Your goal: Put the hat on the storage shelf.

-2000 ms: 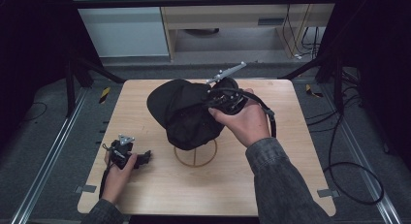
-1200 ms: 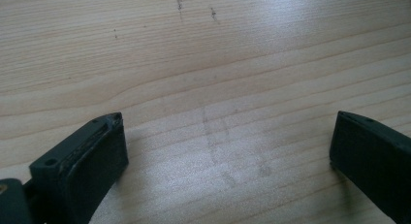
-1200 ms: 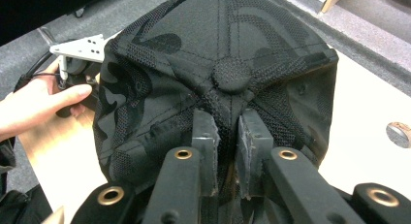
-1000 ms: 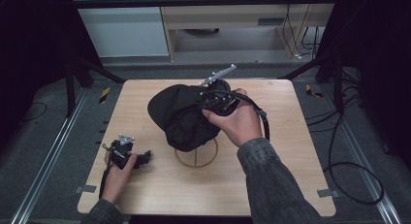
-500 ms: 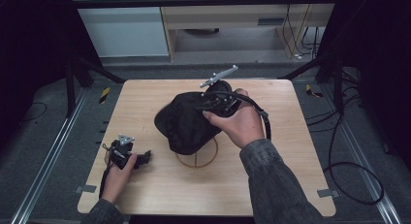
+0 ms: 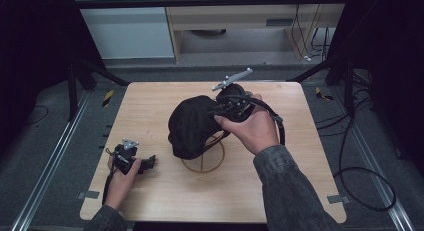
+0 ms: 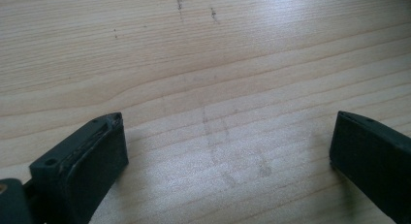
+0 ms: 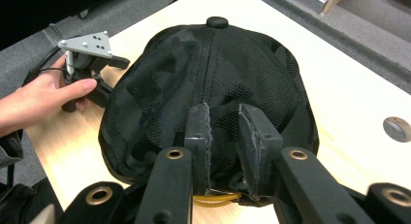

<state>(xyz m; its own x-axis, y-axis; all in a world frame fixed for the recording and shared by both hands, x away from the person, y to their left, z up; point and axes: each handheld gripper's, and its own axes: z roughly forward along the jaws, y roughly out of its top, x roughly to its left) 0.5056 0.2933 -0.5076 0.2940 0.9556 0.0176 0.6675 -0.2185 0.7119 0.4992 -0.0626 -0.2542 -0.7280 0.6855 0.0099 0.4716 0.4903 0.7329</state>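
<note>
High view showed my right gripper at the far side of a black mesh cap, which sat draped over a yellow wire stand with a round ring base near the middle of the light wooden table. Right gripper view looked along my two black jaws, drawn narrow with a small gap between them; they had just been opening a little. Their tips lay against the cap's rear edge, with a bit of the yellow wire showing below them, but I could not tell whether the pads pinched the fabric. The cap's top button pointed away from me, and the crown bulged between my right gripper and the left one.

My left gripper rested on the table by the near left corner, well apart from the cap. Left gripper view showed its jaws spread wide over bare wood grain with nothing between them. A round hole sat in the tabletop beside the cap. A black cable trailed across the grey floor.
</note>
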